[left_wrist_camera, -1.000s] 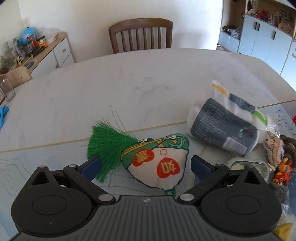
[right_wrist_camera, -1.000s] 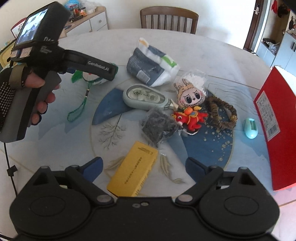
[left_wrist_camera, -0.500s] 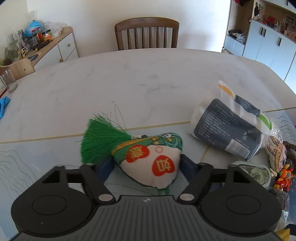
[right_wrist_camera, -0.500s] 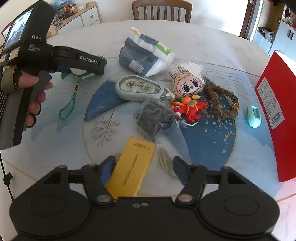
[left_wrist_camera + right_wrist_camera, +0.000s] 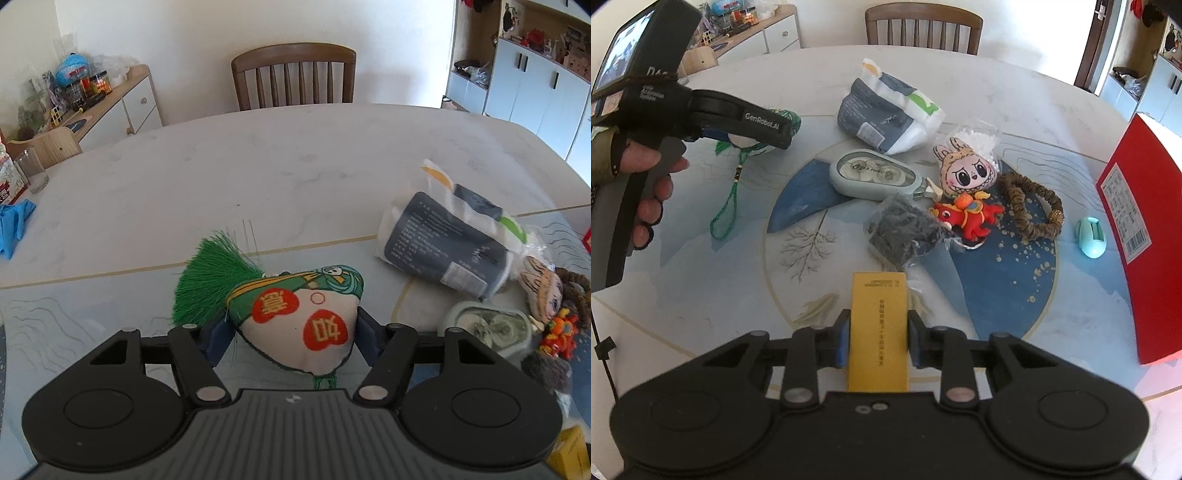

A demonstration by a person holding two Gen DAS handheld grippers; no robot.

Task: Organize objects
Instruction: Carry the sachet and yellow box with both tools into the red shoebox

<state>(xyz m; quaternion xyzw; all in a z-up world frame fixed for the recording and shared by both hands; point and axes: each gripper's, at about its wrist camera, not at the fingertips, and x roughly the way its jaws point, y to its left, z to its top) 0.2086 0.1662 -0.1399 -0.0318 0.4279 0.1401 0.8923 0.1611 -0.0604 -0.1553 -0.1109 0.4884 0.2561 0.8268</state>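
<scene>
The right claw is closing on the flat yellow cardboard box, its blue pads against the box's two long sides, with the box lying lengthwise between them on the pale marble-patterned surface. The left claw is closing too, its pads at either flank of the stuffed cloth sachet with red patches and a green tassel; the soft body bulges between the jaws, which stand about half open around it. The right wrist view shows the same left claw held in a hand, with the sachet's green cord loop trailing on the surface.

Judging by this, the step in hand is a double pick-up: both items are being gripped but neither looks lifted yet. The likely destination is the red box standing at the right edge, though that is a guess from the task alone.

Near the yellow box lie a dark crinkled packet, a red toy dragon, a grey-green tape dispenser, a bunny-faced plush, a brown scrunchie and a dark blue and white pouch.

Next, each grip needs to firm up before lifting straight up, so the box clears the packet and the cord does not snag.
</scene>
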